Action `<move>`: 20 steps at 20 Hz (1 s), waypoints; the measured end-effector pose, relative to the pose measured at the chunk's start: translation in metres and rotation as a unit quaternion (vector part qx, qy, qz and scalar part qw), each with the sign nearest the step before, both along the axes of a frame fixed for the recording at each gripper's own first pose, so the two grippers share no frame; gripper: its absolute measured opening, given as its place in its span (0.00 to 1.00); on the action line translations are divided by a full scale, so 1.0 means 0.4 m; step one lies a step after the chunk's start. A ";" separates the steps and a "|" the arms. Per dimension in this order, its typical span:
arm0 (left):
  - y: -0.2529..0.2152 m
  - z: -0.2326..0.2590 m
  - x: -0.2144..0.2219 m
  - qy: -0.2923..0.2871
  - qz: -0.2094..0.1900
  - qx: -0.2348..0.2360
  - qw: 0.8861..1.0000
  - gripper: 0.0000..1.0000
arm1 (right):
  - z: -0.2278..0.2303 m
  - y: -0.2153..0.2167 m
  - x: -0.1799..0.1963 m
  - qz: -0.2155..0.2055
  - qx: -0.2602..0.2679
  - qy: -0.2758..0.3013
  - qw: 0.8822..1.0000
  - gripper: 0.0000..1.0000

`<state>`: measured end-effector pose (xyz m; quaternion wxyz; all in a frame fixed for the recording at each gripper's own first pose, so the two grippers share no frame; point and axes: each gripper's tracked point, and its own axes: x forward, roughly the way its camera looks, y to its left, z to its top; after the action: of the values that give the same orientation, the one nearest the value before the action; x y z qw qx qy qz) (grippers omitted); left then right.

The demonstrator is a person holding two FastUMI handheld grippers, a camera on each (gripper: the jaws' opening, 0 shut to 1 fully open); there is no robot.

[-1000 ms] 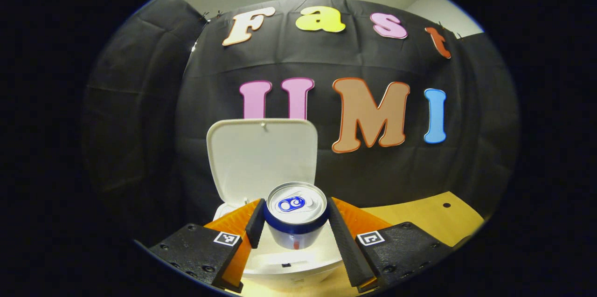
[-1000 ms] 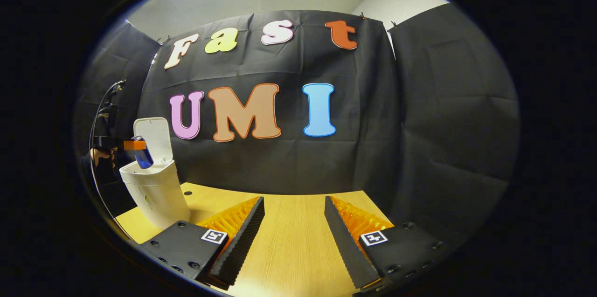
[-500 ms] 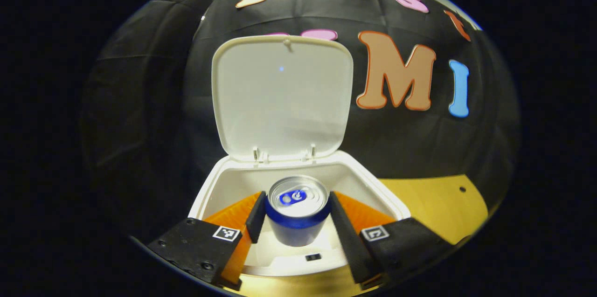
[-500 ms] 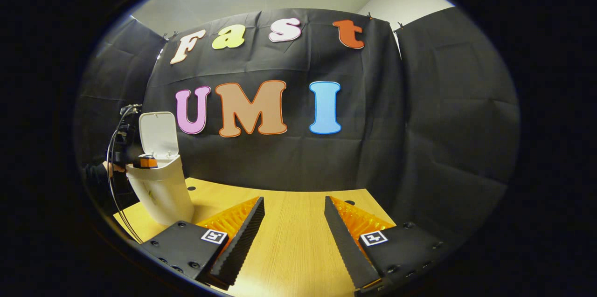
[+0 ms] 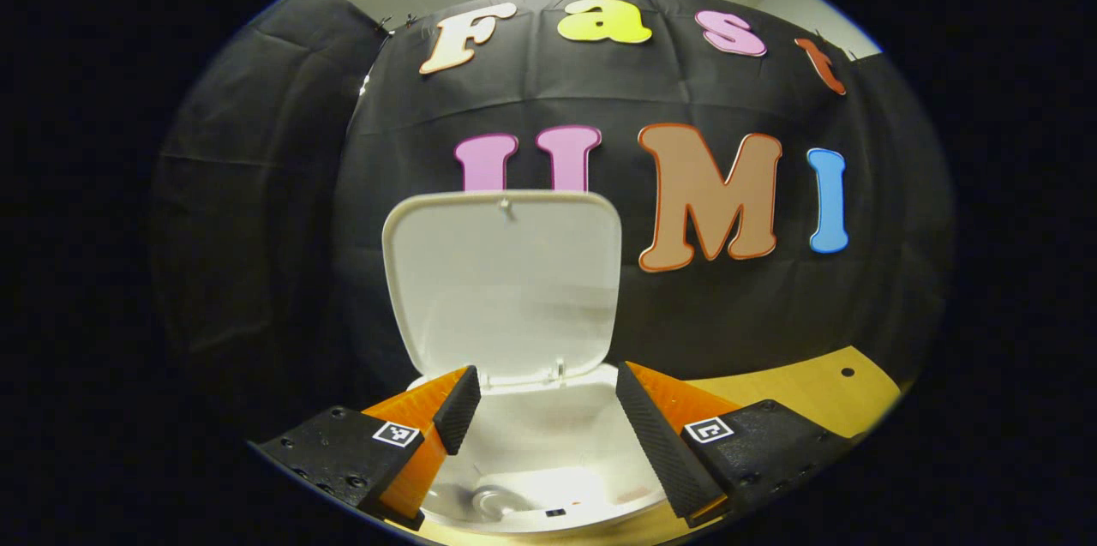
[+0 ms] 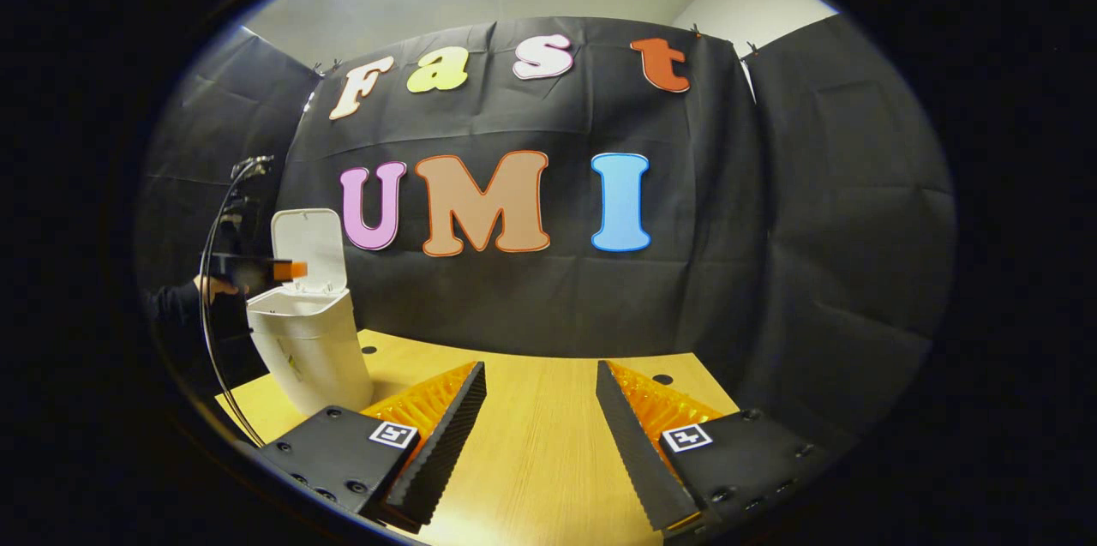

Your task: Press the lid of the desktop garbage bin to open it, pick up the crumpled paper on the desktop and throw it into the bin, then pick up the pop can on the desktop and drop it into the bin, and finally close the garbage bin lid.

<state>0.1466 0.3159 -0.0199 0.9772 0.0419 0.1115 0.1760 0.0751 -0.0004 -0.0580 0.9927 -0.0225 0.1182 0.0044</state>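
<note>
The white desktop bin [image 5: 557,452] stands open right below my left gripper [image 5: 546,368], its lid [image 5: 501,280] upright behind. The left jaws are open with nothing between them. Low inside the bin lies a round silvery shape [image 5: 491,501], which looks like the pop can's end. In the right gripper view the bin [image 6: 308,353] stands at the table's left with its lid [image 6: 310,248] raised, and the left gripper [image 6: 276,270] hovers over its mouth, held by a hand [image 6: 204,285]. My right gripper [image 6: 540,363] is open above the wooden table [image 6: 531,460], well to the right of the bin.
The table [image 5: 806,396] runs on to the right of the bin, with small holes [image 6: 662,379] in its top near the back. Black cloth walls close the booth behind and on both sides. A cable [image 6: 210,272] hangs by the left hand.
The left gripper opened and let the pop can go into the bin, then rose a little. The right gripper has barely moved.
</note>
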 end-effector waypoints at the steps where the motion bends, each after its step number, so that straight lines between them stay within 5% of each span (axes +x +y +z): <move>1: -0.004 0.043 0.010 -0.005 -0.004 0.004 1.000 0.95 | 0.000 0.009 0.010 0.002 0.002 0.000 1.000 0.88; 10: 0.067 0.316 0.165 -0.059 -0.005 0.007 0.998 0.99 | -0.005 0.013 0.020 -0.004 0.003 0.001 1.000 0.88; 20: 0.152 0.176 0.280 0.049 0.010 -0.034 0.998 0.95 | -0.005 -0.038 -0.019 -0.034 -0.009 0.006 0.999 0.88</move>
<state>0.2587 0.3767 0.0507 0.9694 0.0164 0.1659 0.1801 0.0676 -0.0157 -0.0599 0.9913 -0.0278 0.1250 -0.0304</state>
